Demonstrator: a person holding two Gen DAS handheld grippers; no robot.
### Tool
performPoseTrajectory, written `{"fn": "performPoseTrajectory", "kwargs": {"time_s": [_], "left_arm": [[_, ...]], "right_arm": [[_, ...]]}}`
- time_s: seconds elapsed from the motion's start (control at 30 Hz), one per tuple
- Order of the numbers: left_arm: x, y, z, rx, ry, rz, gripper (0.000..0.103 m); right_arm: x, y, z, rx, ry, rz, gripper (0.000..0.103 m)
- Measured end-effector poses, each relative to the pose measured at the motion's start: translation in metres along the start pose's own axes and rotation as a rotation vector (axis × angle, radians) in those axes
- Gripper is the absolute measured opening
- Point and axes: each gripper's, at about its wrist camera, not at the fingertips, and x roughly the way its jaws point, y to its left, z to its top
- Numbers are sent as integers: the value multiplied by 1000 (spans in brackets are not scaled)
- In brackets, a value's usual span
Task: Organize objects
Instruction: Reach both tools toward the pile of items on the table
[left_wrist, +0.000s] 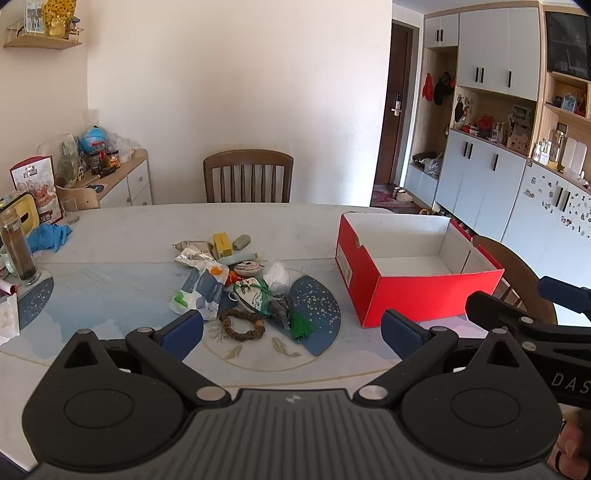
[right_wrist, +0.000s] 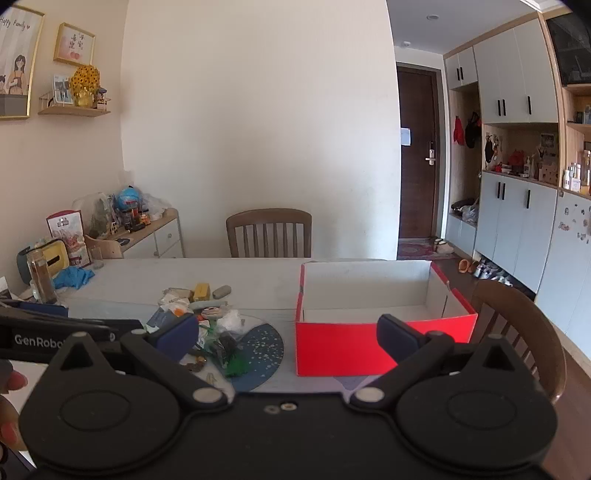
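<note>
A pile of small objects (left_wrist: 236, 280) lies mid-table: a bead bracelet (left_wrist: 242, 325), a green tassel (left_wrist: 301, 325), a yellow box (left_wrist: 221, 244), a white-blue packet (left_wrist: 205, 291) and several more. To its right stands an open red box (left_wrist: 417, 299) with a white, bare inside. My left gripper (left_wrist: 291, 332) hovers open just short of the bracelet with nothing between its blue pads. My right gripper (right_wrist: 287, 335) is open too, facing the red box (right_wrist: 332, 347) with the pile (right_wrist: 207, 314) at its left. One of its fingers (left_wrist: 491, 310) shows at the right of the left wrist view.
A blue placemat (left_wrist: 321, 314) lies under the pile's right side. At the table's left are a tall glass bottle (left_wrist: 16, 251), a blue cloth (left_wrist: 50, 236) and a tumbler (left_wrist: 70, 210). One wooden chair (left_wrist: 247, 177) stands behind the table, another (left_wrist: 517, 273) beside the box.
</note>
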Motion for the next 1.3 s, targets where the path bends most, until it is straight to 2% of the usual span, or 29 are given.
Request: {"fn": "performPoseTrajectory", "kwargs": {"time_s": [0.27,0.53,0.8,0.9,1.13,1.3], "left_arm": [[13,14,4,-14,12,4,103],[45,45,15,-41,31,-18,103],[97,84,27,-3,50,17,102],[118,98,32,-2,60,15,102],[173,126,34,16,118,23,102],[211,143,29,39,170,21,102]], "right_arm": [[15,9,3,-16,10,7,102],[51,28,9,-57,52,30,101],[105,49,9,-120,118,48,94],[125,51,9,-112,157,68,87],[168,62,8,-120,229,87,81],[203,74,0,-190,302,110,77]]}}
